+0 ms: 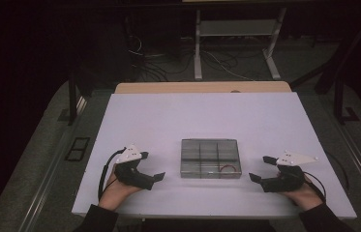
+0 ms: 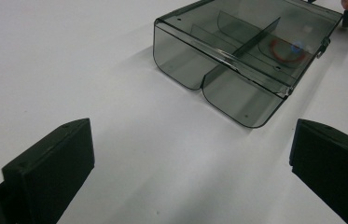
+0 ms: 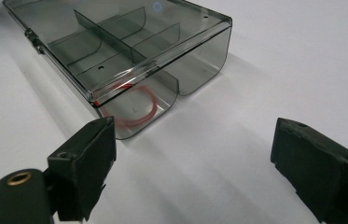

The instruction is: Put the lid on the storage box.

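Note:
A smoky clear plastic compartment box lies flat with its lid down in the middle of the white table top. A red ring rests inside its near right compartment. My left gripper is just left of the box, open and empty. In the left gripper view the box lies ahead of the spread jaws, and the red ring shows through the lid. My right gripper is just right of the box, open and empty. In the right gripper view the box with its red ring sits close ahead.
A wooden table edge shows behind the white top. Beyond it stand the white legs of a desk frame with cables on the floor. Dark floor and metal rails run along both sides of the table.

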Tool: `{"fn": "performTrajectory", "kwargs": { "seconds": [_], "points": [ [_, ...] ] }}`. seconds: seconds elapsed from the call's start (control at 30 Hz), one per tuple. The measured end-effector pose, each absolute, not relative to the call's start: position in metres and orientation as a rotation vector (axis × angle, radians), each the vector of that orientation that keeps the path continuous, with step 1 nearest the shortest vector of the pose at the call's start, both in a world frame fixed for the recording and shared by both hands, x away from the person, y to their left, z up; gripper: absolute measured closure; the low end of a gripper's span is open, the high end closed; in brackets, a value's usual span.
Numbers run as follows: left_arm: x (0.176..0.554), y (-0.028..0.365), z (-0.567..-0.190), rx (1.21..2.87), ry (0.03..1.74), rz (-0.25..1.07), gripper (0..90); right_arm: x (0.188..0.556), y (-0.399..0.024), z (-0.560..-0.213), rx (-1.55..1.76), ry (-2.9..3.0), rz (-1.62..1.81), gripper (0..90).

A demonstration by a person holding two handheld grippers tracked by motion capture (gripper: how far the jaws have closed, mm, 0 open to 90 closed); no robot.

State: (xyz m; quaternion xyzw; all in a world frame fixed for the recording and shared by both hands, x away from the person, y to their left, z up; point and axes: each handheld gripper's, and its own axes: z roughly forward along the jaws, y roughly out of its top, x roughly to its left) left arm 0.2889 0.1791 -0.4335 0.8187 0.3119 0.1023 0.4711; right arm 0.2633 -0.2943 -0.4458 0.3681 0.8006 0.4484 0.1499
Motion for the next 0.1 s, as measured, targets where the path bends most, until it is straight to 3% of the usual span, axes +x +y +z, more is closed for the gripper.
{"fn": "performTrajectory", "kwargs": {
  "seconds": [0.1],
  "points": [
    [0.2891,0.1782,-0.4348,2.023,0.767,0.261,0.0,0.2630,-0.2943,-0.4456,1.051,2.297,1.289,13.8]
  ]
}}
